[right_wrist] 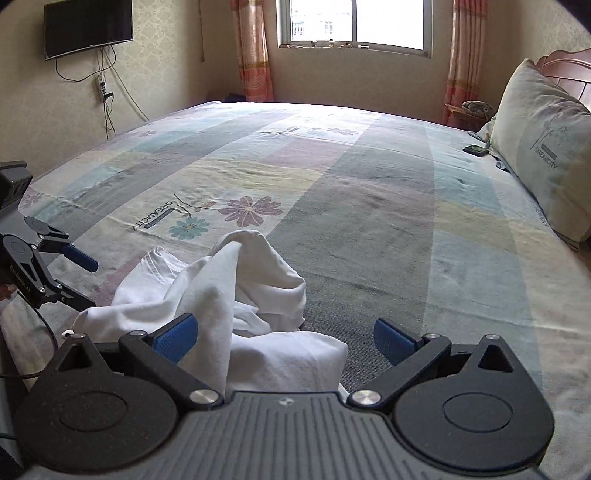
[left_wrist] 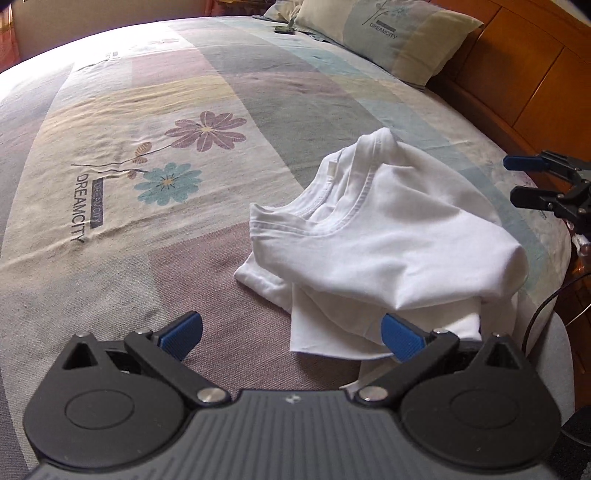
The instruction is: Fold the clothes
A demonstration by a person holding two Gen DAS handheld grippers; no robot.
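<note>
Item: rumpled white cotton T-shirt (left_wrist: 373,236) on patchwork bed (left_wrist: 147,110); wall television (right_wrist: 88,26) at 10 o'clock, right view only. Left tool (left_wrist: 291,338) and right tool (right_wrist: 286,338) both spread wide, gripping nothing.

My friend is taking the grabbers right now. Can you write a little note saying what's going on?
Left gripper: open, empty, low at the near edge of the shirt.
Right gripper: open, empty, with cloth bunched between its spread fingers, none of it pinched.
White T-shirt: crumpled in a heap on the bed, collar facing up.
Done: nothing folded yet.
Left: spread the shirt flat, fold in sleeves and sides, then fold it over.
</note>
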